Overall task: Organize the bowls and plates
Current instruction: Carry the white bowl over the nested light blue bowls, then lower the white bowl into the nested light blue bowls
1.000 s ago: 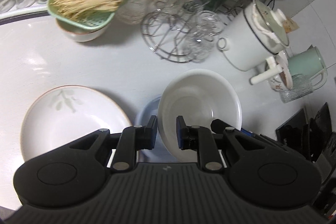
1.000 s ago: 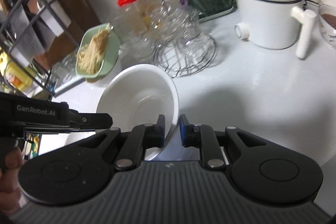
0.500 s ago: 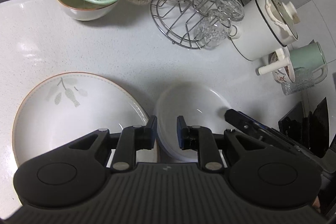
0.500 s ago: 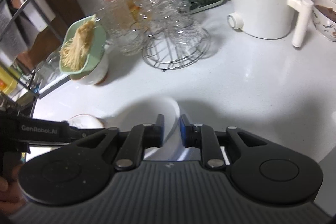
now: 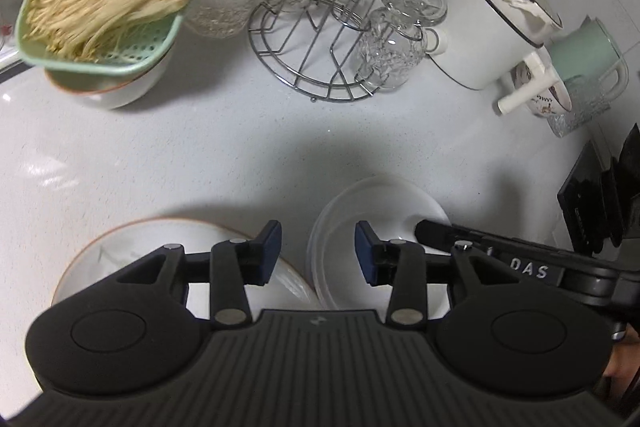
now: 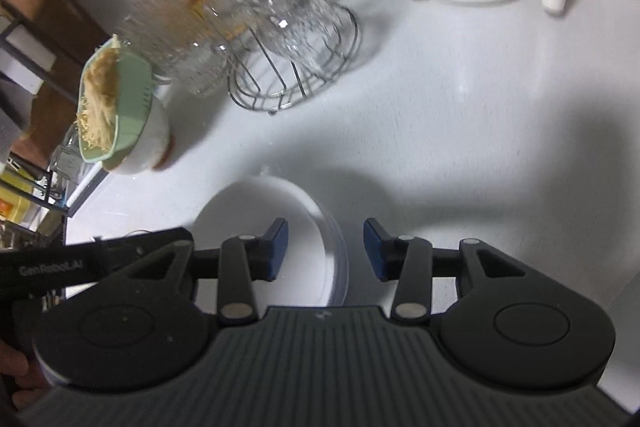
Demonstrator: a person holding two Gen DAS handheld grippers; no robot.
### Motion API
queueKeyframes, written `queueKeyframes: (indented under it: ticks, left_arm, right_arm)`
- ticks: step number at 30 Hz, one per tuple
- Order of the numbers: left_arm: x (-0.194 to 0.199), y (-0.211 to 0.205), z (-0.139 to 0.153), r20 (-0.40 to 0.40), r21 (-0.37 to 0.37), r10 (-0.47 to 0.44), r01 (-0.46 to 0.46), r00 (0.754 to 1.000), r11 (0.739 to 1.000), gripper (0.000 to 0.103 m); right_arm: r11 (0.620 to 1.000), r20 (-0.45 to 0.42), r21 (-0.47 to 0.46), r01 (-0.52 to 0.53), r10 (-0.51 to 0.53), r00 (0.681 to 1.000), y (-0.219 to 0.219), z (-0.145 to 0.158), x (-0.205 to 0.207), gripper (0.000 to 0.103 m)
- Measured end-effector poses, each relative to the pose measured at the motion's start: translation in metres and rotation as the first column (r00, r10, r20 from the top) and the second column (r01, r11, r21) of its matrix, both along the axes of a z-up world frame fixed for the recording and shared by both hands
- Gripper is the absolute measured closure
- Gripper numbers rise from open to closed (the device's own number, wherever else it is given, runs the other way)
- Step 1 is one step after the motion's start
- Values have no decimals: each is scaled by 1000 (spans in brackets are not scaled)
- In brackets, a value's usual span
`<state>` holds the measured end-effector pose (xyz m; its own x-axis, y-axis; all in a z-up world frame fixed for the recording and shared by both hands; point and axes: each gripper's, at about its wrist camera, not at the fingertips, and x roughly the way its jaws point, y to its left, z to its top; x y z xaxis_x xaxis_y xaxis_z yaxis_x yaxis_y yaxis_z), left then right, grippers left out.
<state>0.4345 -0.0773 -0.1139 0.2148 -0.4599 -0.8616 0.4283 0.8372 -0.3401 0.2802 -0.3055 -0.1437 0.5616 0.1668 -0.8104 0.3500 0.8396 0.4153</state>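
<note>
A white bowl (image 5: 380,211) sits nested in a pale blue bowl on the counter, also in the right wrist view (image 6: 280,211). My left gripper (image 5: 318,253) is open, its jaws astride the bowl's left rim. My right gripper (image 6: 326,249) is open, its jaws astride the bowl's right rim. A white plate with a brown rim and leaf print (image 5: 160,243) lies just left of the bowl, partly hidden by my left gripper. The right gripper's finger (image 5: 440,229) reaches over the bowl in the left wrist view.
A green colander of noodles (image 5: 104,3) sits on a white bowl at the back left. A wire rack with glass cups (image 5: 332,59), a red-lidded jar (image 6: 176,23), a white pot (image 5: 504,23), a green mug (image 5: 588,59) and a black knife block (image 5: 600,203) stand around.
Both grippers held the white bowl, lowered it into the blue bowl beside the plate, and have now opened and let go of its rim.
</note>
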Motion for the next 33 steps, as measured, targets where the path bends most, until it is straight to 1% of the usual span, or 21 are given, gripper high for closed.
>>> queueKeyframes:
  ticks: [6, 8, 10, 12, 13, 16, 17, 24, 28, 30, 33]
  left_arm:
    - [2, -15, -3, 0, 37, -42, 42, 999, 998, 58]
    - [3, -19, -3, 1, 49, -45, 45, 999, 998, 58]
    - [4, -21, -3, -1, 57, -44, 44, 999, 997, 58]
    - [5, -22, -3, 0, 67, -42, 42, 999, 997, 58]
    - [5, -23, -2, 0, 71, -41, 41, 999, 997, 58]
    - [5, -27, -1, -4, 75, -35, 35, 999, 997, 52]
    - [4, -29, -1, -6, 75, -31, 31, 1000, 997, 51]
    - [-4, -55, -1, -15, 67, -44, 45, 999, 997, 50]
    - [-10, -74, -4, -41, 47, -65, 67, 997, 997, 50]
    - [-13, -84, -8, -69, 33, -74, 76, 995, 997, 50]
    - [-19, -96, -15, -94, 35, -77, 80, 993, 996, 49]
  right_arm:
    - [996, -33, 88, -3, 6, 999, -1, -19, 6, 59]
    - [994, -54, 105, -6, 11, 998, 0, -26, 10, 66]
    - [993, -69, 116, -8, 16, 998, 1, -31, 13, 66]
    - [993, -76, 118, -4, 13, 997, -1, -34, 15, 74]
    - [993, -77, 116, -7, 16, 997, -2, -34, 16, 76]
    - [995, -73, 96, -15, 23, 997, -3, -29, 18, 85]
    - [996, -74, 82, -22, 28, 997, -4, -28, 18, 86]
    - [999, -74, 46, -10, 13, 997, -28, -22, 9, 89]
    - [1000, -82, 30, 6, -4, 997, -43, -20, 2, 89]
    - [1000, -87, 25, 13, -10, 996, -51, -20, -3, 89]
    - [1000, -93, 19, 18, -16, 996, -60, -21, -7, 89]
